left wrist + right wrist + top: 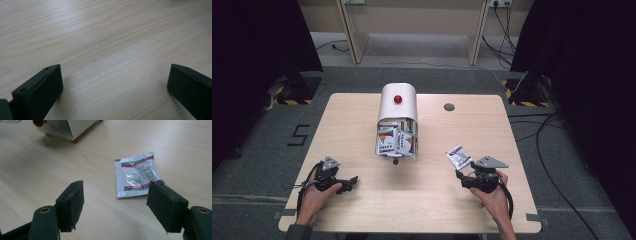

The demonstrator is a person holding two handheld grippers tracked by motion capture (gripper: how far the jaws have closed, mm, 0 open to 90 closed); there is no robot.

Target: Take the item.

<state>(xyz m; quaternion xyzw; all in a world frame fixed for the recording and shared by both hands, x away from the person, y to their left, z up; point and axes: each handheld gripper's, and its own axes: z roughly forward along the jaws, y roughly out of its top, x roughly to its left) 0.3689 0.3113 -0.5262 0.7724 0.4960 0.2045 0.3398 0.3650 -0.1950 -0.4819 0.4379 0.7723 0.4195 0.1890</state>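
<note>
On the right near part of the table (362,115), 1 flat sachet (458,157) lies loose on the wood, just beyond the right gripper (460,175). In the right gripper view the sachet (136,176) sits just ahead of the tips, toward the right-hand one, nothing between the jaws, which stand wide apart. The left gripper (353,180) rests on the near left, its jaws also wide apart over bare wood, well clear of everything.

The sachet is thin and glossy. I judge that jaws coming in level would push it along the table instead of catching an edge, or pinch only a corner so it slips free. A careless reach toward the centre could also knock the white box (397,122), whose open front is crammed with more sachets (396,140); these look ready to spill.

Writing: the sachet carries red and green bands with small printed lines, too fine to read. No brand can be made out.
</note>
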